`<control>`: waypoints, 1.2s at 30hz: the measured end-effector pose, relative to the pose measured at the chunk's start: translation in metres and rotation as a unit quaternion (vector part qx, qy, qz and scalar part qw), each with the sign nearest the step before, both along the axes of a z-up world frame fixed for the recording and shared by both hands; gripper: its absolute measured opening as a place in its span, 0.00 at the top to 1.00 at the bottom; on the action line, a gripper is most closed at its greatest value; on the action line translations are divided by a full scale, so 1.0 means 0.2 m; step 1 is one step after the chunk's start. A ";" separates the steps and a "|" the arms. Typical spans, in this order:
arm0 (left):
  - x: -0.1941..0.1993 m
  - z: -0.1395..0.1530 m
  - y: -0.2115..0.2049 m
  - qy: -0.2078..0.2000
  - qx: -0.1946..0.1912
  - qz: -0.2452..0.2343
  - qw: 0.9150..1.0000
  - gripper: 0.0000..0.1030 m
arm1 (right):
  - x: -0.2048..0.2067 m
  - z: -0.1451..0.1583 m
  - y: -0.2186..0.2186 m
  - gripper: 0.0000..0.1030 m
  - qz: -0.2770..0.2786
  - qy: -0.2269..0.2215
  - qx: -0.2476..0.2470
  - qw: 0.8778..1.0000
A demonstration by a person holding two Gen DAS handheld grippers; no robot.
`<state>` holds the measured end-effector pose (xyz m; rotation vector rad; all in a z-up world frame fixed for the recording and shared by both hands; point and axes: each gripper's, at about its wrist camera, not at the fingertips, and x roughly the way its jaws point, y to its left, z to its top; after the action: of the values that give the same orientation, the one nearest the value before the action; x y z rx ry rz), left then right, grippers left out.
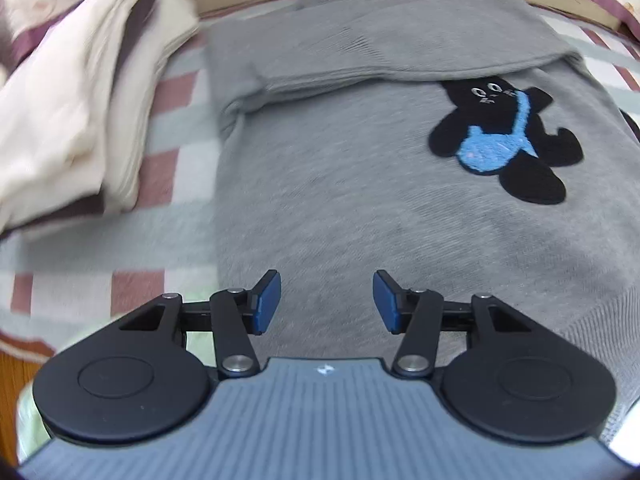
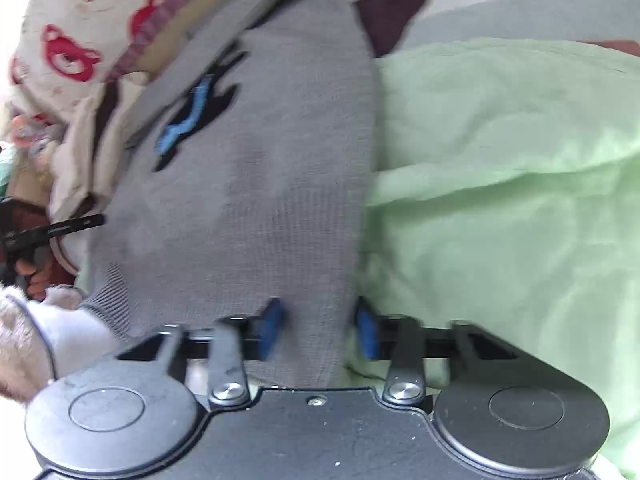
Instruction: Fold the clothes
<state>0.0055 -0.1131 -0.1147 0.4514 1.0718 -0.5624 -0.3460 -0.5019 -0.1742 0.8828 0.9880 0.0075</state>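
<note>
Sweater: we see the grey sweater [image 1: 360, 184] lying flat on the checked blanket [image 1: 100, 240], one sleeve folded across the chest above the black bear patch [image 1: 504, 136].
Left gripper: our left gripper [image 1: 327, 300] hovers over the hem, blue pads apart with nothing between them.
Right gripper: our right gripper [image 2: 320, 330] has its pads on either side of the sweater's side edge [image 2: 312, 320] — the picture is too blurred for us to tell whether they press.
Left edge: a cream pile of folded cloth [image 1: 72, 120] sits just beside the sweater.
Right edge: a green cloth [image 2: 500, 180] borders the sweater — little bare blanket there.
</note>
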 end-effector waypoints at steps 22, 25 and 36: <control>-0.31 0.14 -0.38 -0.023 -0.178 -0.151 0.972 0.37 | 1.21 0.54 0.01 0.89 0.050 -0.274 -0.027 0.960; -0.30 0.02 -0.32 0.036 -0.162 -0.144 0.976 0.42 | 1.21 0.57 -0.02 0.89 0.028 -0.285 -0.036 0.958; 0.07 0.16 -0.55 -0.215 -0.077 -0.123 0.966 0.88 | 1.22 0.65 -0.13 0.89 -0.044 -0.317 -0.068 0.945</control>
<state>0.0187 -0.2240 -0.0826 0.5431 0.5557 -0.7223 -0.1027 -0.5275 -0.0447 0.7249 0.3415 0.1374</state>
